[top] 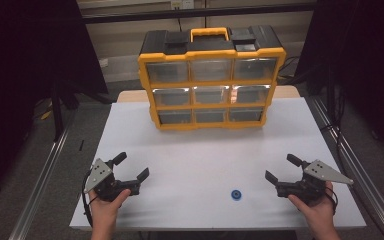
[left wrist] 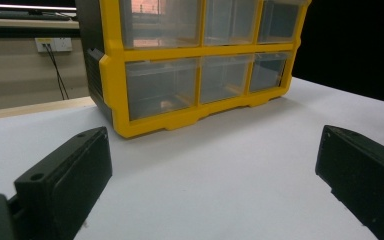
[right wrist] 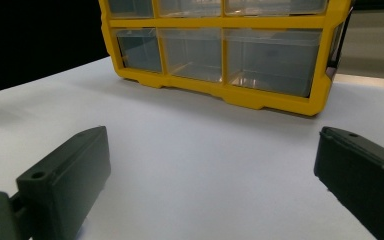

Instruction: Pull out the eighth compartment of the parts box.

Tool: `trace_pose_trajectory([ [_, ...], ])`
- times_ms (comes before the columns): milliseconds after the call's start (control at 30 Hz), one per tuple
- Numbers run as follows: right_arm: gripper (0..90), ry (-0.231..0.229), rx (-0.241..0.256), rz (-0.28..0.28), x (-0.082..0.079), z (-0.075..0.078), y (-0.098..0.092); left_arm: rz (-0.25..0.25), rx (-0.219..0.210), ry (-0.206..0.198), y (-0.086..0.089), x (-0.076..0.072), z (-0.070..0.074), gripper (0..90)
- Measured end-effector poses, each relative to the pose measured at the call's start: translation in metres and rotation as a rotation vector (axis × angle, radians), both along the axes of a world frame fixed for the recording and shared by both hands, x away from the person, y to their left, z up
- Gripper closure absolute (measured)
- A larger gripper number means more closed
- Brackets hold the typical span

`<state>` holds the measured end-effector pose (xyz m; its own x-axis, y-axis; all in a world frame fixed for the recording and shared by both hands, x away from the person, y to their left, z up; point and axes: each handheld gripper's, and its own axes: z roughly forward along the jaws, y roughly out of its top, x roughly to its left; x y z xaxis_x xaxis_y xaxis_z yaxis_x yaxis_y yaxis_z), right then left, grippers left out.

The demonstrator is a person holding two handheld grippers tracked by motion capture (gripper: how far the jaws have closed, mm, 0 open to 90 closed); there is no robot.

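A yellow and black organiser cabinet (top: 211,77) with clear drawers in three rows stands upright at the back of the white table (top: 200,150); all drawers look closed. It fills the upper part of the left gripper view (left wrist: 195,65) and the right gripper view (right wrist: 220,45). A small blue ring (top: 236,194) lies near the table's front edge, left of my right gripper. My left gripper (top: 131,166) rests open at the front left, nothing between its jaws. My right gripper (top: 282,168) rests open at the front right, also empty.
Metal rails (top: 45,170) run along both sides of the table. Dark curtains and a floor lie beyond. A wall socket with cables (left wrist: 53,45) sits behind the cabinet. Bare white tabletop stretches between the grippers and the cabinet.
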<state>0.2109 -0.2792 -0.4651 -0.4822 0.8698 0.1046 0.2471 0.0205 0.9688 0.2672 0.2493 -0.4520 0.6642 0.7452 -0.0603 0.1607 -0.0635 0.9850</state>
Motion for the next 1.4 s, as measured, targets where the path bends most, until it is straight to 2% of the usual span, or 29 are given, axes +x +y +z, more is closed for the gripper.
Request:
trace_pose_trajectory([
  [100,1.3,0.005,0.004,0.007,0.000,0.000,0.000,0.000,0.018,0.003,-0.001,0.001,-0.001,1.7],
  [133,1.3,0.005,0.002,0.003,0.001,0.000,0.000,-0.003,-0.002,0.012,-0.003,0.001,-0.001,1.5],
  [167,1.3,0.003,0.000,0.003,0.001,0.000,0.000,-0.005,0.024,0.015,-0.002,0.001,-0.001,1.5],
  [333,1.3,0.003,0.009,0.009,0.000,0.000,0.001,0.001,0.011,0.020,-0.010,0.001,-0.002,1.1],
  [367,1.3,0.003,0.010,0.011,0.000,0.000,0.001,-0.002,0.025,0.018,-0.010,0.002,-0.001,1.1],
  [467,1.3,0.000,0.016,0.012,0.001,0.002,0.001,-0.003,0.026,0.021,-0.014,0.002,-0.002,0.9],
  [500,1.3,-0.006,0.018,0.013,0.001,0.002,0.002,0.008,0.040,0.030,-0.017,0.002,-0.002,0.9],
  [667,1.3,-0.002,0.013,0.023,0.001,0.003,0.004,0.004,0.038,0.033,-0.025,0.002,-0.001,0.7],
  [700,1.3,-0.002,0.013,0.023,0.001,0.003,0.004,0.005,0.054,0.033,-0.026,0.003,0.000,0.7],
  [833,1.3,-0.004,0.006,0.031,0.002,0.002,0.006,0.044,0.040,0.037,-0.034,0.006,0.002,0.7],
  [933,1.3,-0.002,0.010,0.031,0.001,0.003,0.006,0.046,0.062,0.043,-0.043,0.010,0.003,0.9],
  [967,1.3,-0.001,0.011,0.033,0.001,0.002,0.005,0.030,0.069,0.041,-0.046,0.011,0.002,1.0],
  [1067,1.3,0.003,0.012,0.029,0.000,0.003,0.004,0.023,0.085,0.051,-0.050,0.011,0.001,1.4],
  [1400,1.4,0.002,0.017,0.028,-0.001,0.003,0.005,0.041,0.076,0.064,-0.074,0.019,0.002,1.7],
])
